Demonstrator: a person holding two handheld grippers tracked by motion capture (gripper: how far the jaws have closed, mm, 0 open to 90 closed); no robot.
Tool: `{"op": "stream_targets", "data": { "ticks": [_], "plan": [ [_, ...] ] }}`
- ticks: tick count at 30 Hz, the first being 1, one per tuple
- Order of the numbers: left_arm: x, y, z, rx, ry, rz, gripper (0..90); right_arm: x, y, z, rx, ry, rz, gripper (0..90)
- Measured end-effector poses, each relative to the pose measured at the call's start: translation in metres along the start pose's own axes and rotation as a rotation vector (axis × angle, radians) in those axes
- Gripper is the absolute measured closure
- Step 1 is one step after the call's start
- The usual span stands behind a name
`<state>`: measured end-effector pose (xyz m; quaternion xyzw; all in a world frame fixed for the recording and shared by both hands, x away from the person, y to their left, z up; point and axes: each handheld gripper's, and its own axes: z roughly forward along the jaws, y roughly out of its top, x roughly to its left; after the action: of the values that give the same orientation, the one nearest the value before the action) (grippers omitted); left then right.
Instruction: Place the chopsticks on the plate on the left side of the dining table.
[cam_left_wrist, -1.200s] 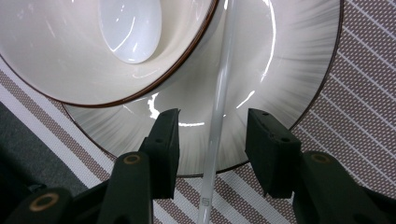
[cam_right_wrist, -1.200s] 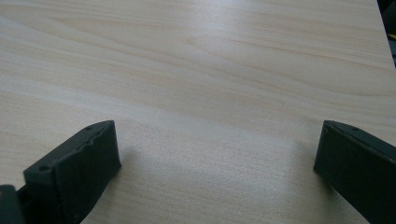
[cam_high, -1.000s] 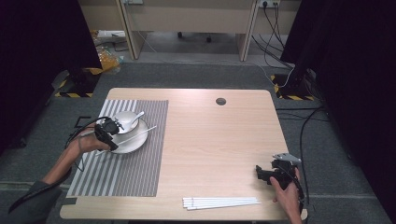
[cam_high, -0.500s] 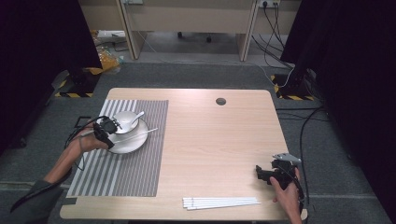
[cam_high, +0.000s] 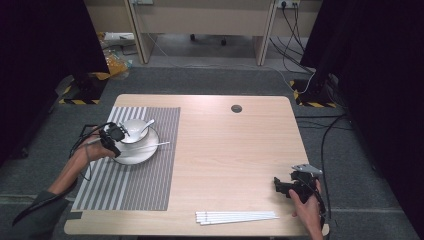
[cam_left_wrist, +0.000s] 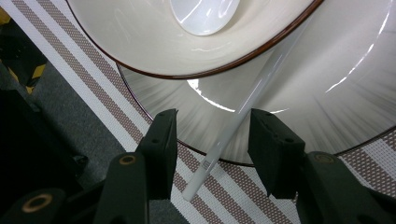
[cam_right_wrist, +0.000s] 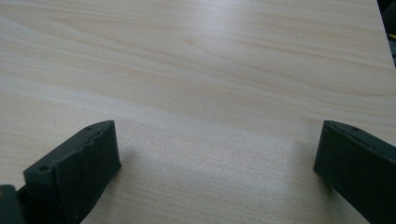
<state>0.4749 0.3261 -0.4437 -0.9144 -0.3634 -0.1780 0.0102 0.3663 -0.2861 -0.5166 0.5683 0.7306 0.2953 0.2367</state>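
In the high view the left gripper (cam_high: 114, 135) sits in the left-middle of the frame, at the left rim of a white round plate with a thin brown edge (cam_high: 134, 155). The plate lies on a grey-and-white striped placemat (cam_high: 127, 185) that covers the left part of the pale wooden surface (cam_high: 235, 145). A white bowl with a brown rim (cam_high: 133, 131) stands on the plate with a white spoon (cam_high: 146, 128) leaning out of it toward the upper right.

A long white chopstick (cam_high: 152, 145) lies across the plate, its right end jutting past the plate's rim onto the mat. In the left gripper view its other end (cam_left_wrist: 219, 154) runs diagonally from upper right to lower centre and pokes off the plate's edge onto the mat. It lies between the two black fingers (cam_left_wrist: 161, 149), which stand half apart with a gap on either side of the stick, so they are open around it and not pressing.

The right gripper (cam_high: 287, 186) rests in the lower right of the high view, close to the surface's right edge. Its fingers (cam_right_wrist: 74, 172) are spread wide over bare wood, holding nothing. A bundle of white chopsticks (cam_high: 235, 217) lies along the bottom edge, just left of that hand. The broad middle of the surface is open wood.
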Motion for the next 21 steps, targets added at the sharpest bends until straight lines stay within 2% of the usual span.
{"op": "stream_targets", "data": {
  "ticks": [5, 18, 20, 21],
  "plan": [
    [0.002, 0.001, 0.000, 0.001, 0.023, -0.005, 52.2, 0.000, 0.000, 0.000, 0.000, 0.000, 0.000, 0.2],
    [-0.001, 0.001, -0.007, -0.001, 0.039, -0.012, 48.9, 0.000, 0.000, 0.000, 0.000, 0.000, 0.000, 0.2],
    [-0.002, 0.001, -0.010, -0.006, 0.026, -0.018, 48.2, 0.000, 0.000, 0.000, 0.000, 0.000, 0.000, 0.2],
    [-0.004, 0.001, -0.012, -0.018, 0.007, -0.026, 47.4, 0.000, 0.000, 0.000, 0.000, 0.000, 0.000, 0.2]
  ]
}}
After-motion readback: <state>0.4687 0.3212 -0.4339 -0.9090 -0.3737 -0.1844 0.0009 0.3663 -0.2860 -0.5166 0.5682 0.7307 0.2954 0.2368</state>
